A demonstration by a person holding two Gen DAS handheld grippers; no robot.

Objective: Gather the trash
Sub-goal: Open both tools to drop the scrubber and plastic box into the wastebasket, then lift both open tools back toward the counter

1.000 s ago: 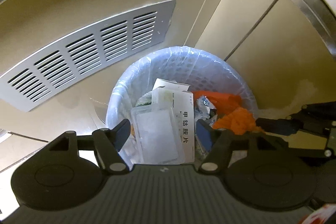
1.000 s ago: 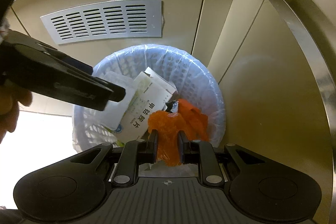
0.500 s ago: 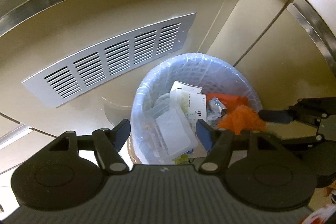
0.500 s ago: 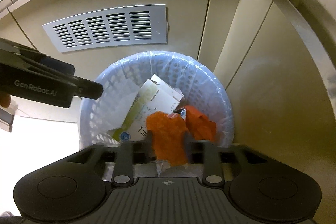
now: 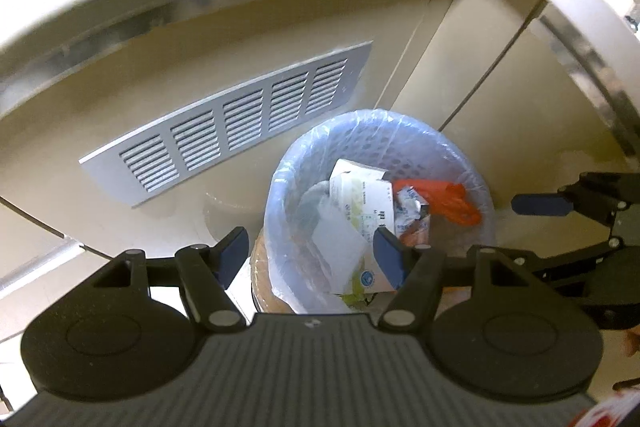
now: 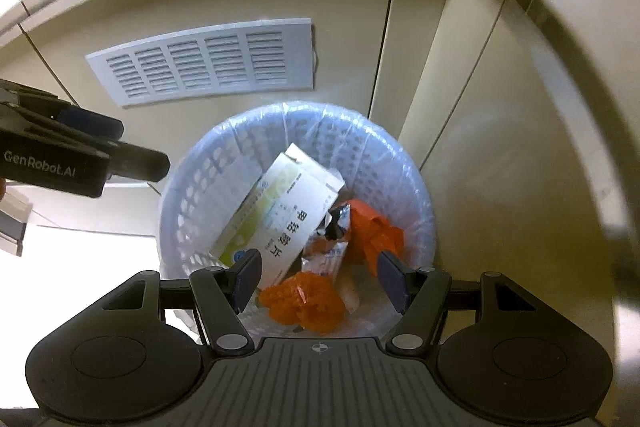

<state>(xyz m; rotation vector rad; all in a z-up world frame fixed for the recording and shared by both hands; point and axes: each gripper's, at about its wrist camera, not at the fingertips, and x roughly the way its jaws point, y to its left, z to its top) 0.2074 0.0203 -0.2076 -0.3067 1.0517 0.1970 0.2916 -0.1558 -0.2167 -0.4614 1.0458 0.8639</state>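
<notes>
Trash sits in the lined basket (image 6: 404,163): white medicine box (image 6: 280,223) leaning on the wall, orange wrapper (image 6: 304,301) crumpled at the near side, foil sachets (image 6: 334,227) between. My read: both drops done, so I'm holding both grippers above the rim, clear of the liner. Right gripper (image 6: 318,269) fingers wide, empty; left gripper (image 5: 310,255) also spread wide, nothing in it. Vent grille (image 6: 204,63) on the cabinet panel behind the basket. Nothing blocks the way up.
</notes>
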